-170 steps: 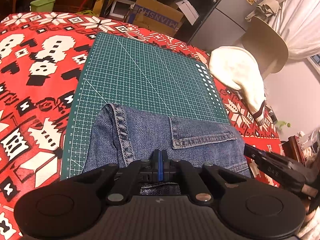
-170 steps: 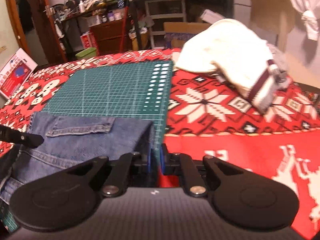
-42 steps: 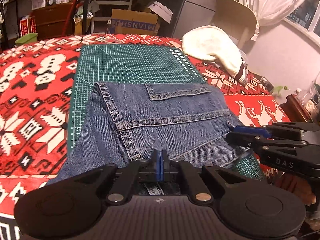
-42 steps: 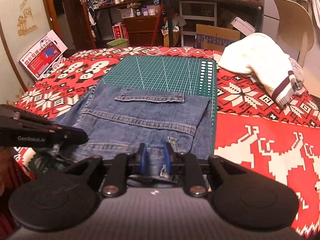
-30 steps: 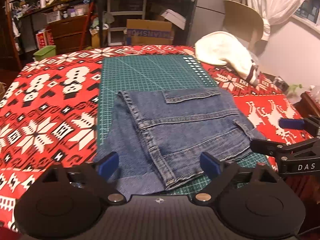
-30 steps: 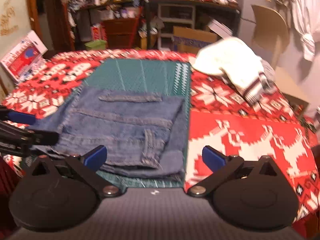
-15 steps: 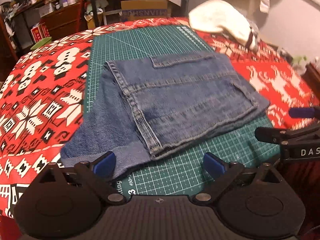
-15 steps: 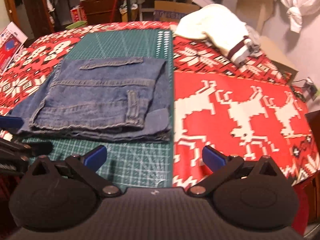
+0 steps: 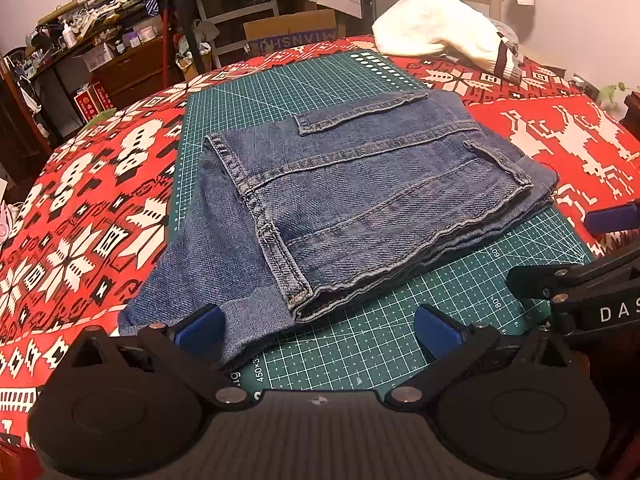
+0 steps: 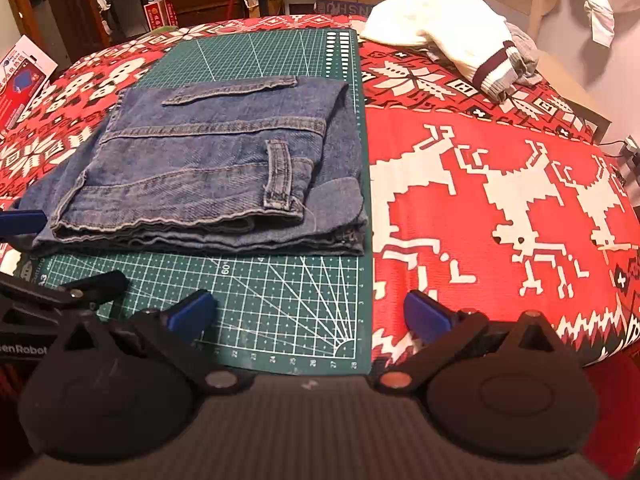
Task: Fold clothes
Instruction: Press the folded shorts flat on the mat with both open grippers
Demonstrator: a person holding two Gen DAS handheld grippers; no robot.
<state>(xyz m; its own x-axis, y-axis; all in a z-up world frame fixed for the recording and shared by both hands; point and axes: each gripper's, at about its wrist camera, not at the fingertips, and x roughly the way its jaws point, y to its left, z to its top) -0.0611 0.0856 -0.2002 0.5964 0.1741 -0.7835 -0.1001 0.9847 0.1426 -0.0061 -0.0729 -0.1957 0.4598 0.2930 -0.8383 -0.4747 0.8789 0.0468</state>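
Nearest us, the left gripper (image 9: 318, 330) and right gripper (image 10: 310, 312) both stand wide and empty, the left's jaws having just been opening. Just beyond them the folded jeans (image 9: 360, 188) lie flat on the green cutting mat (image 10: 280, 312) covering the worktop. We judge the denim heavy, limp and non-slippery, best pinched at its thick stacked near hem. Farther off lies a cream sweater (image 10: 436, 20).

Blue denim jeans (image 9: 360, 200), folded into a flat layered rectangle, back pocket up, on the green cutting mat (image 9: 400, 340).
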